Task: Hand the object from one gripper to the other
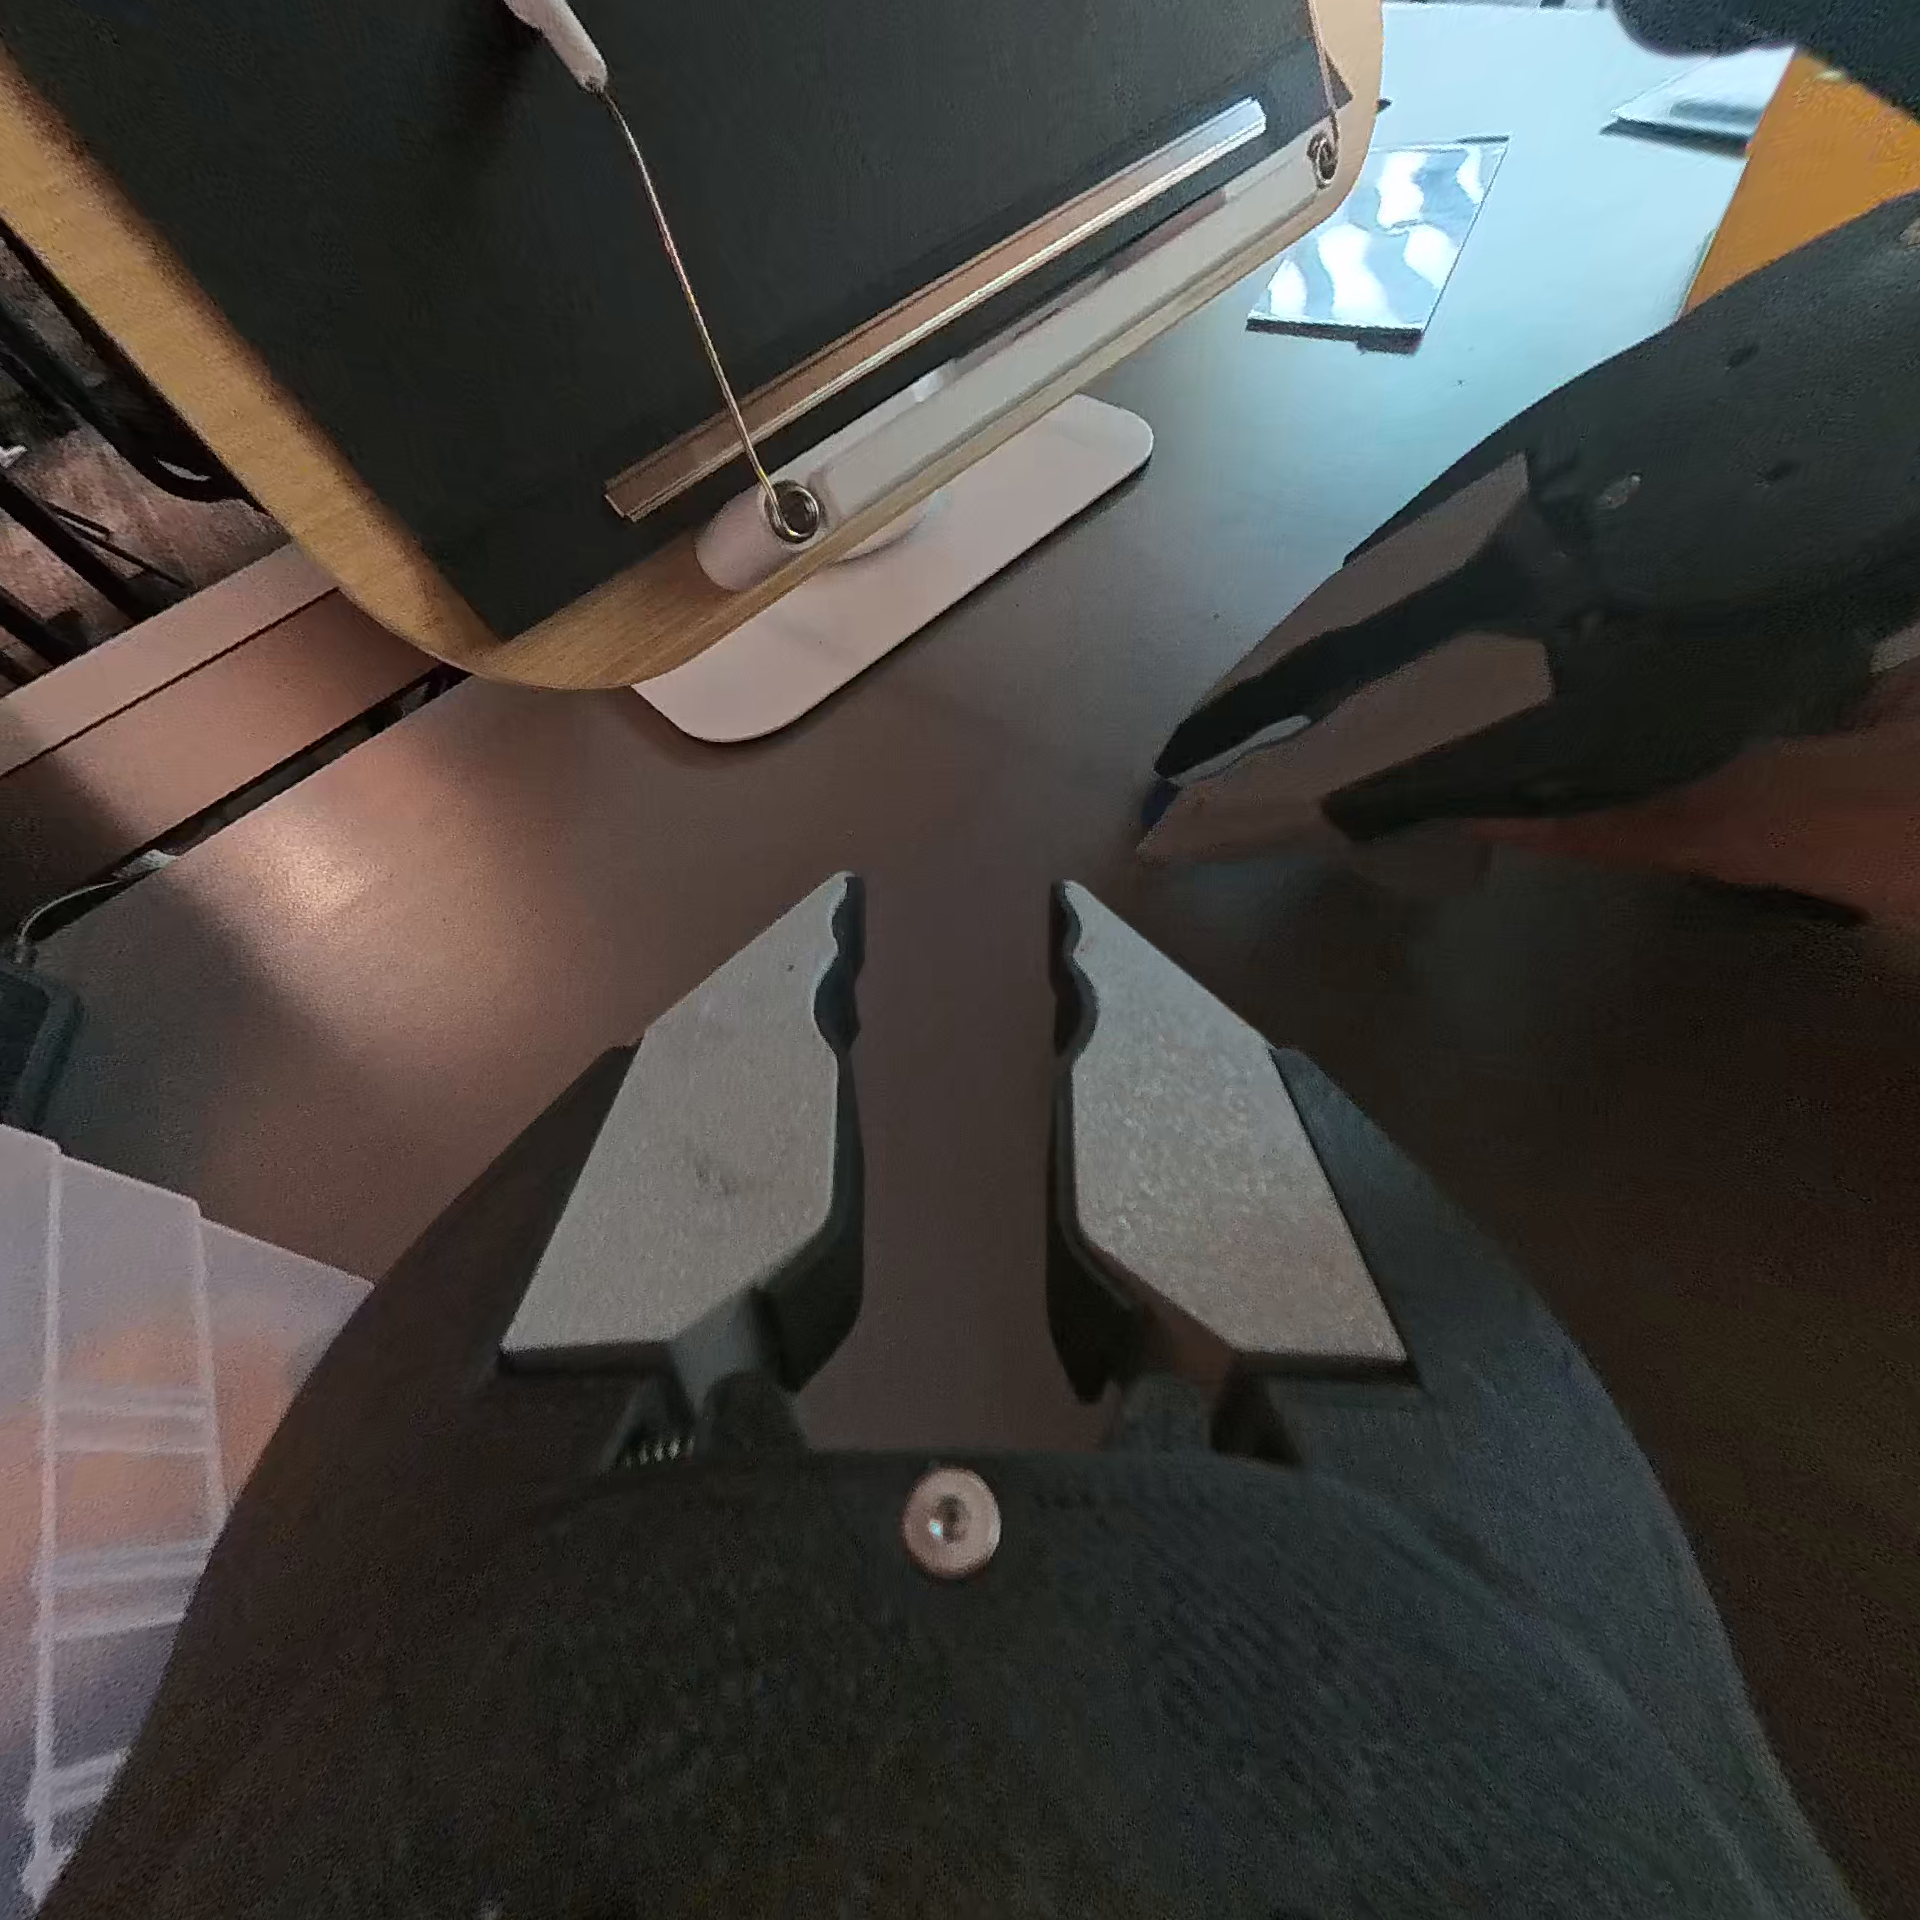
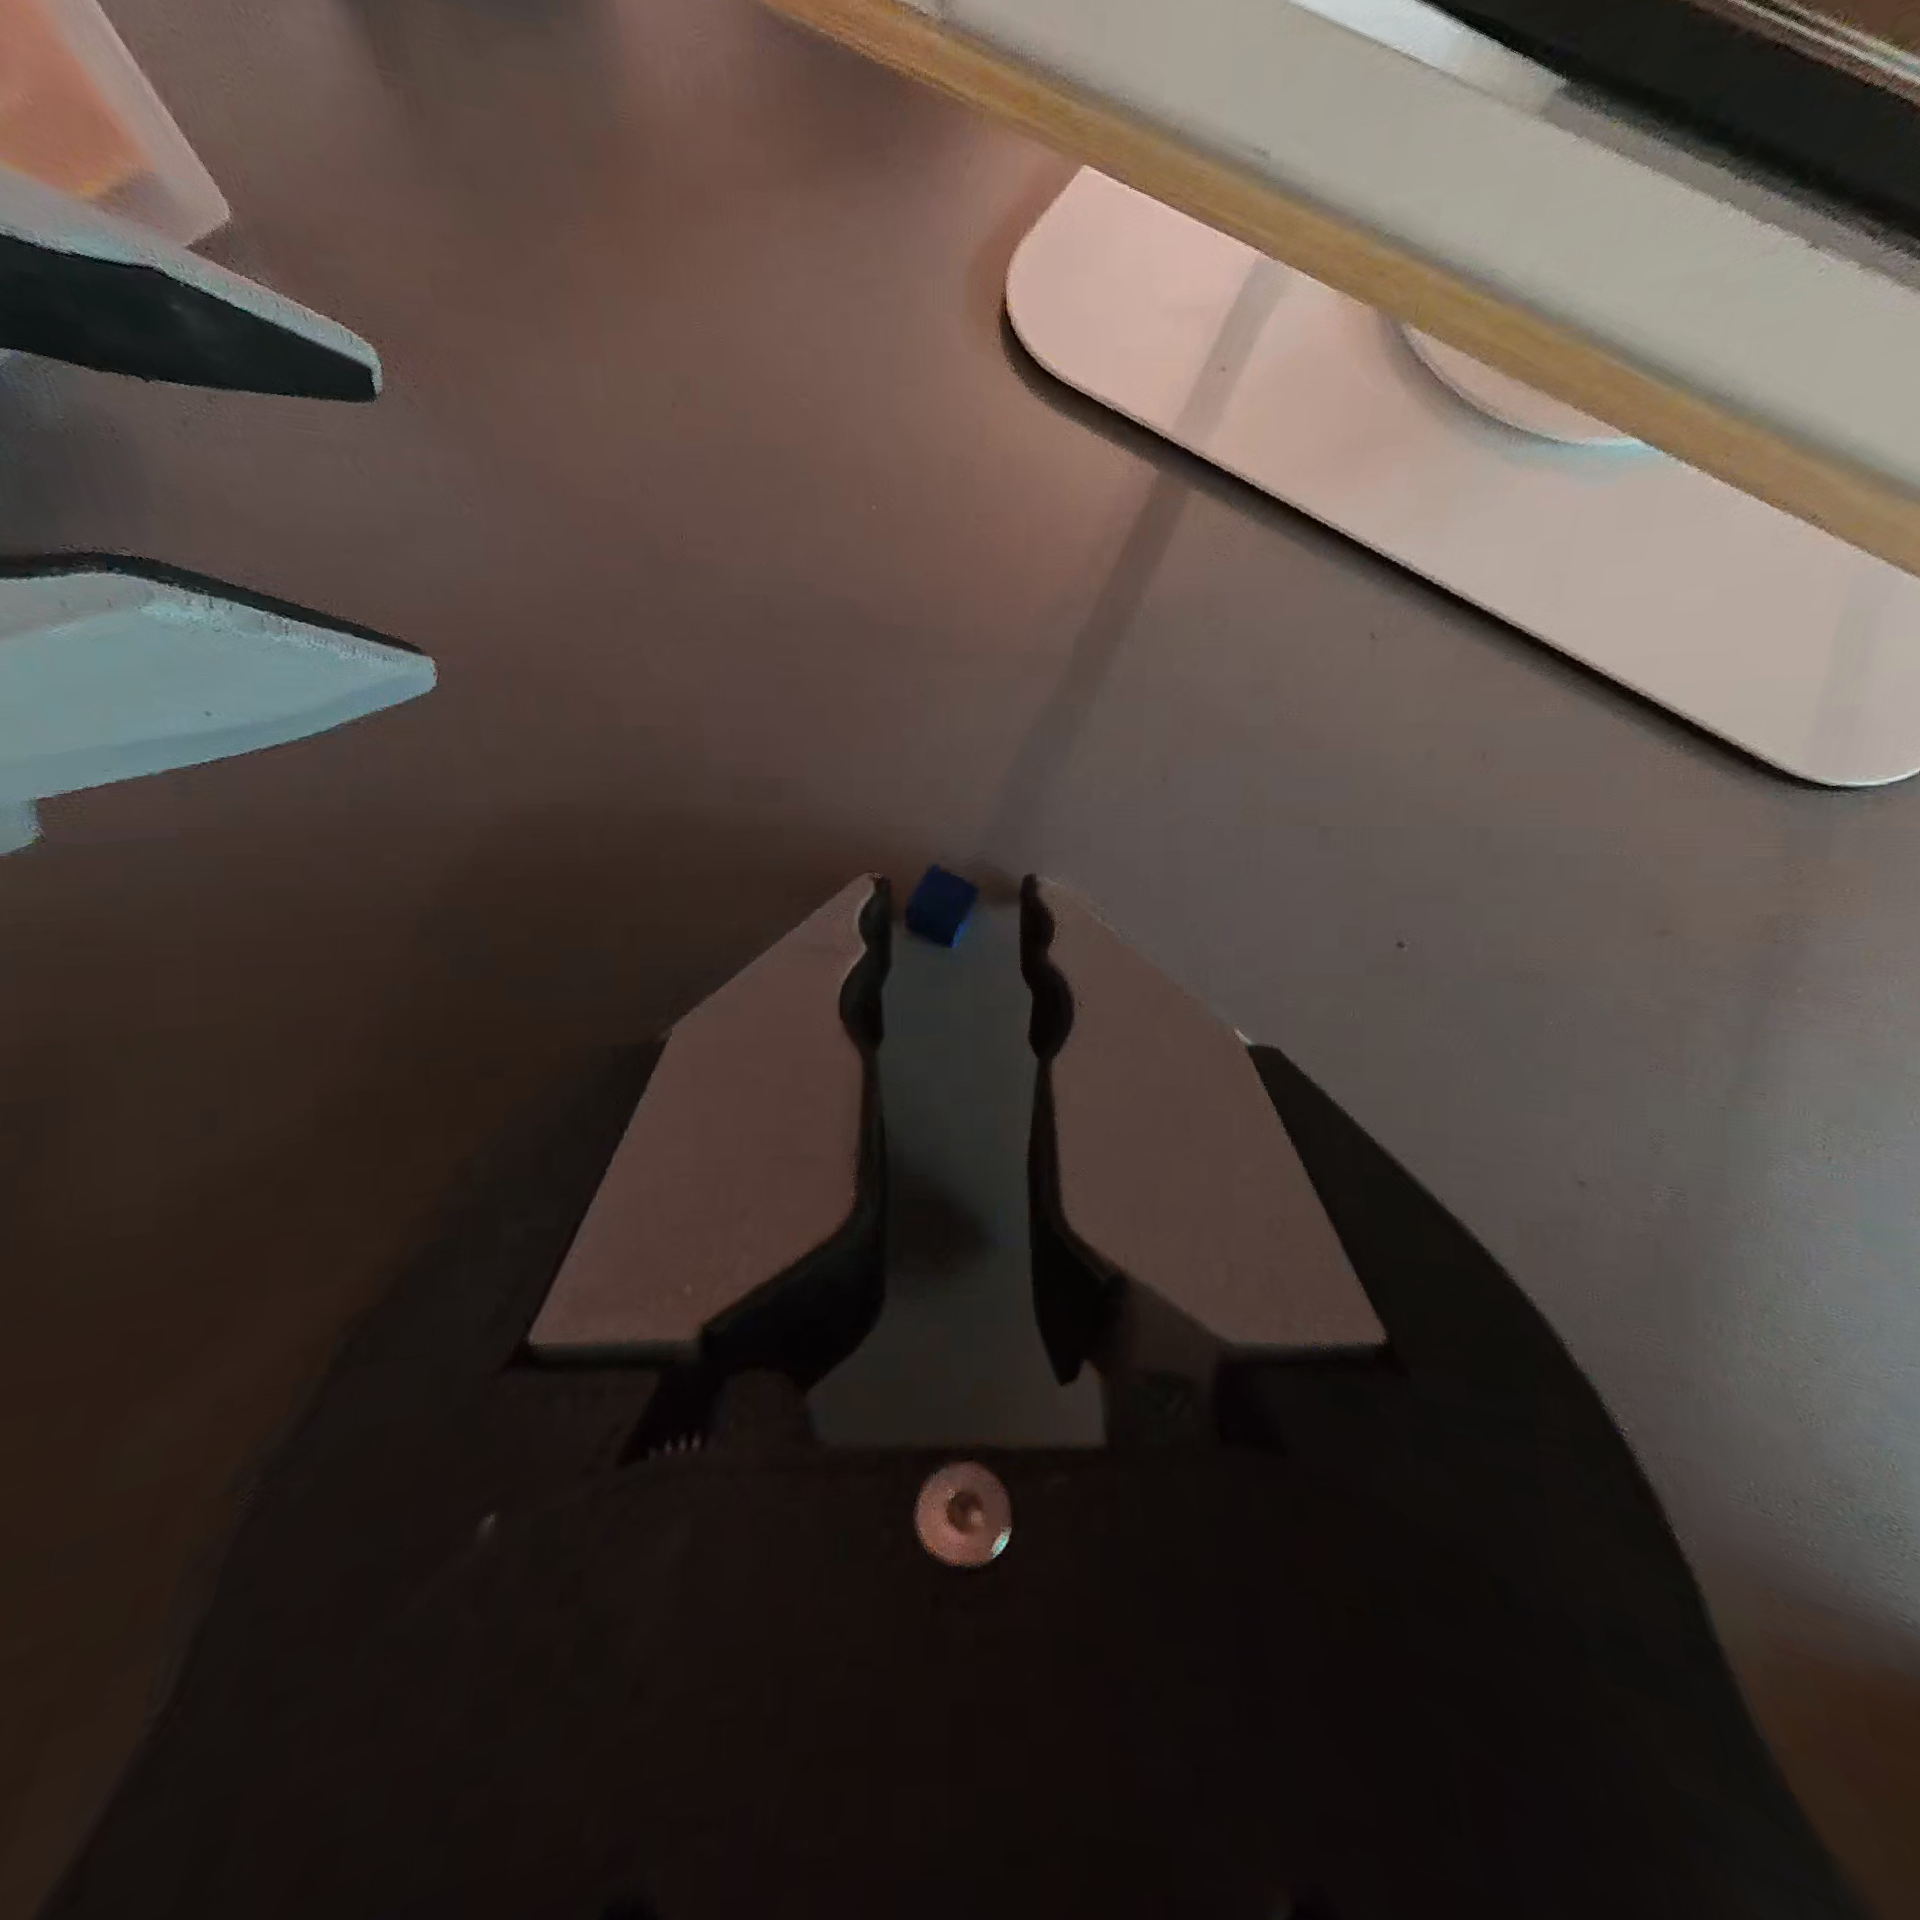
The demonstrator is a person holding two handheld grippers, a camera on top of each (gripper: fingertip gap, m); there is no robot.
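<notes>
1. Object: small blue block (image 2: 941, 907), lying between the fingertips of the right tool (image 2: 956, 904), at the very front of the gap. It sits nearer the tool's left fingertip; whether either finger touches it cannot be told. In the left wrist view a blue speck shows at that tool's tip (image 1: 1162, 800).
2. Right tool: jaws set narrowly apart, low over the dark worktop (image 2: 623, 623). Whether they pinch the block or only flank it is unclear.
3. Left tool (image 1: 956, 914): jaws apart, nothing between them, only bare worktop.
4. Key relation: seen from the block, the left tool stands off to the left and slightly ahead, its tips (image 2: 400, 675) aimed across toward the block, clearly apart from it. The right tool is the nearer by far. The block is too small to give a long axis.
5. Landmark: white stand base (image 2: 1455, 499) beyond the block and to its right, carrying a wood-edged dark panel (image 1: 520, 260).
6. Judgement: the handover looks not yet made; the left tool would need to close the gap.
7. Writing, brands: none legible.
</notes>
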